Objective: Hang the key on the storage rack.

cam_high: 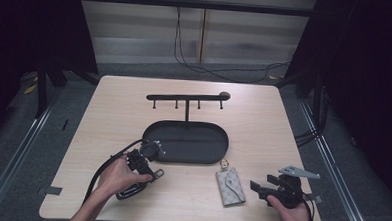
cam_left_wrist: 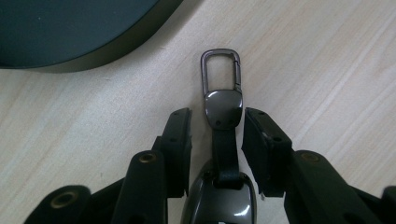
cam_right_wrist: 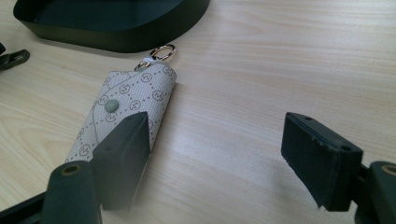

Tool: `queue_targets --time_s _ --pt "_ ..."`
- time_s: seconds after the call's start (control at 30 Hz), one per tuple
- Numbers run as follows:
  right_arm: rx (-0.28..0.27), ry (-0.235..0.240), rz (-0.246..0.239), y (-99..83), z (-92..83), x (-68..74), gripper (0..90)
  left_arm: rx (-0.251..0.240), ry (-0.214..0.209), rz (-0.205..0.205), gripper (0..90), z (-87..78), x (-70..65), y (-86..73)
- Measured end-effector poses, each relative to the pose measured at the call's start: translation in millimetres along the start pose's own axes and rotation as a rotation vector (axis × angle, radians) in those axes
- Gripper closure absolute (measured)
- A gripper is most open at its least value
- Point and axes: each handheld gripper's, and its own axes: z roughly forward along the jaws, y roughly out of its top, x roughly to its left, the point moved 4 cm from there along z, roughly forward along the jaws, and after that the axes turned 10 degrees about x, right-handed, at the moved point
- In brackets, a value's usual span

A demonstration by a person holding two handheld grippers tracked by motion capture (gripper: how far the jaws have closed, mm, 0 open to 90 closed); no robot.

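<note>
While the left gripper (cam_left_wrist: pixel 217 126) sits low over the near-left part of the table (cam_high: pixel 263 118), its jaws stand narrow on either side of a dark key fob (cam_left_wrist: pixel 223 112). The pads flank the fob's metal cap with a thin gap on each side; contact cannot be confirmed, so this is not logged as a grip. The fob lies flat on the wood, its strap running back between the jaws to a glossy dark body at the near end. Its clip ring points away from the gripper toward the black oval tray (cam_high: pixel 190 140), which lies just beyond it, apart from the ring.

Right gripper (cam_right_wrist: pixel 229 154) rests at the near-right edge of the table, held in the person's right hand (cam_high: pixel 292 215), jaws wide with bare wood between them. A pale patterned key pouch (cam_high: pixel 229 186) lies flat just left of that gripper, one jaw overlapping its near end in the right gripper view; touching or not is unclear. The pouch's metal ring points toward the tray.

A black hook rack (cam_high: pixel 187 97) rises from the tray's far side.
</note>
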Motion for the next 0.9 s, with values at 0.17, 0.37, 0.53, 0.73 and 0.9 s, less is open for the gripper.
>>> queue_targets --time_s 0.17,0.37,0.53,0.73,0.9 --pt "0.002 0.008 0.017 -0.1 -0.1 -1.0 23.7 0.023 0.006 0.013 60.9 3.3 -1.8 4.8" --pt "0.0 0.017 0.025 -0.3 0.0 -2.4 23.7 0.047 0.01 0.001 60.9 7.0 -3.9 10.8" --pt "-0.01 0.043 0.037 0.1 -0.7 -2.5 23.6 0.069 0.022 0.005 61.8 6.9 -4.4 13.8" --pt "-0.01 0.044 0.042 0.0 -0.9 -4.0 23.7 0.118 0.071 0.025 60.8 8.7 -12.1 18.5" --pt "0.001 0.028 0.03 -0.3 0.1 -2.3 23.7 0.142 0.078 0.027 59.1 9.4 -14.6 23.1"
